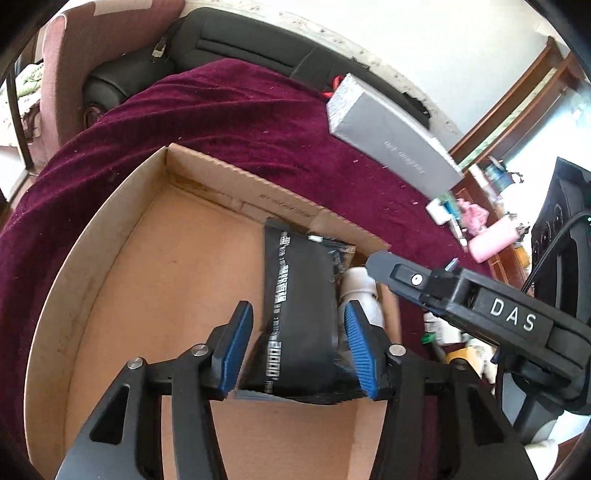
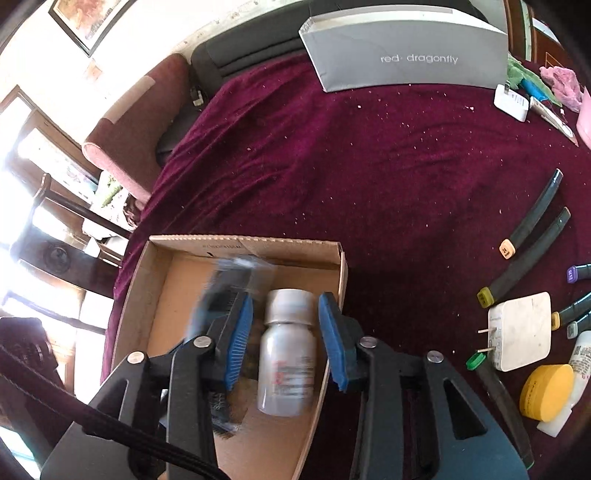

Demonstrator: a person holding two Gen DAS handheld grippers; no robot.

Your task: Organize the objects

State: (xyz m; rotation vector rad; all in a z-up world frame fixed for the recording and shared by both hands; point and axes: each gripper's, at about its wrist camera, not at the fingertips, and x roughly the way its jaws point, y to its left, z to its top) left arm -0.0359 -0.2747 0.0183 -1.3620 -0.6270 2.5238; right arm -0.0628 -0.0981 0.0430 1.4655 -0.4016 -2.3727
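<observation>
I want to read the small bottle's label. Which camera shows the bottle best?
The right wrist view: the silver bottle lies in full between the right gripper's open jaws, inside the cardboard box, though blurred. The left wrist view shows only part of it, behind the black packet.

A dark red cloth [image 2: 369, 177] covers the table. Beyond its far edge sit a black seat [image 1: 236, 40] and a pink cushioned chair [image 2: 125, 133]. A framed picture [image 2: 88, 22] hangs on the white wall.
</observation>
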